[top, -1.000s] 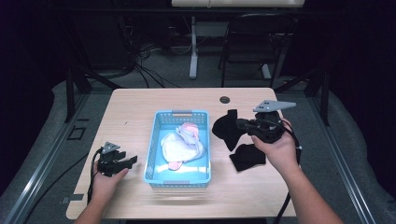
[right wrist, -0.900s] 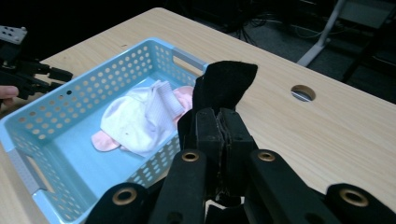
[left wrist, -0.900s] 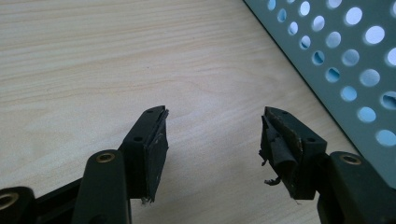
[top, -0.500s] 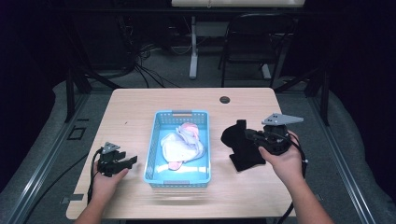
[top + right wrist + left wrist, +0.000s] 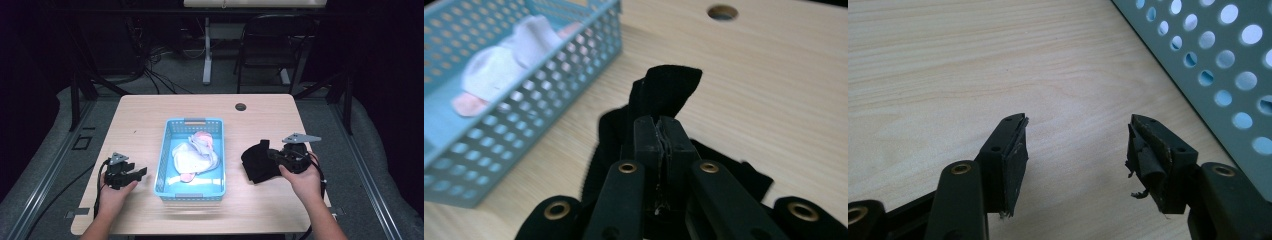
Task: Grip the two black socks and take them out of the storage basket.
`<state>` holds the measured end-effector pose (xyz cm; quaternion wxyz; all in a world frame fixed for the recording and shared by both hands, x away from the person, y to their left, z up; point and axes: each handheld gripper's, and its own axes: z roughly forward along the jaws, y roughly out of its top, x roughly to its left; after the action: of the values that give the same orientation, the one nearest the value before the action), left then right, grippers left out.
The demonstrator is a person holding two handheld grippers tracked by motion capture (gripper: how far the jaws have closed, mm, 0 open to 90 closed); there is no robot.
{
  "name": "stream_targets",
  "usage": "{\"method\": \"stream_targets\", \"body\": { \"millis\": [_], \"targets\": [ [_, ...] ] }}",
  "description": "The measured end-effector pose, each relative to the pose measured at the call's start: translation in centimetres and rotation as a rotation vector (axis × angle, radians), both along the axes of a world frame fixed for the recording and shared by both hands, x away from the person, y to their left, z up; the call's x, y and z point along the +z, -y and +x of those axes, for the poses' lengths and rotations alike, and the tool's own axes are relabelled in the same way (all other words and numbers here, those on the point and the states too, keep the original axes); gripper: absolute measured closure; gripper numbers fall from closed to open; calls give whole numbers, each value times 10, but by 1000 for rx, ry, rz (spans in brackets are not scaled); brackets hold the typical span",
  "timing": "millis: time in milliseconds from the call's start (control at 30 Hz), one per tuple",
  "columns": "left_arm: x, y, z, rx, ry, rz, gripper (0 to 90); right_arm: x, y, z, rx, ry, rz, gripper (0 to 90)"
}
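Right gripper (image 5: 663, 131) clenched on black cloth (image 5: 671, 87) beside blue basket (image 5: 165, 150); left gripper (image 5: 1075, 142) released, jaws apart, over table (image 5: 938, 65).

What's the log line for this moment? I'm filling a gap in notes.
right gripper: shut on black sock | left gripper: open, idle | blue basket: holds white socks

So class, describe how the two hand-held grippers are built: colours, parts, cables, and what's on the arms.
Both the left gripper and right gripper are black, with two flat-padded jaws on arms with brass-coloured rivets. Each carries a grey three-cornered plate and trails a black cable. The left pads look frayed. The forearms are bare, no sleeves.
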<state>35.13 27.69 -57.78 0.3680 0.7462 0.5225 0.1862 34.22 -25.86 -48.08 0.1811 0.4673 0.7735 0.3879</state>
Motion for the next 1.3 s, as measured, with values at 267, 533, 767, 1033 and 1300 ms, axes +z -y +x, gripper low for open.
{"method": "stream_targets", "body": {
  "millis": [267,533,767,1033,1300],
  "targets": [
    [0,0,0,-2,-7,4,412,-35,25,5,-103,-55,-27,876],
    [-1,0,0,-3,-11,10,412,-54,31,6,-140,-65,-22,871],
    [-1,0,1,-2,-8,6,412,-57,37,4,-164,-71,11,837],
    [-1,0,1,-2,-6,3,412,-55,36,-1,-180,-37,34,754],
    [-1,0,1,-2,-9,7,412,-49,32,-4,-173,-13,20,683]
  ]
}}
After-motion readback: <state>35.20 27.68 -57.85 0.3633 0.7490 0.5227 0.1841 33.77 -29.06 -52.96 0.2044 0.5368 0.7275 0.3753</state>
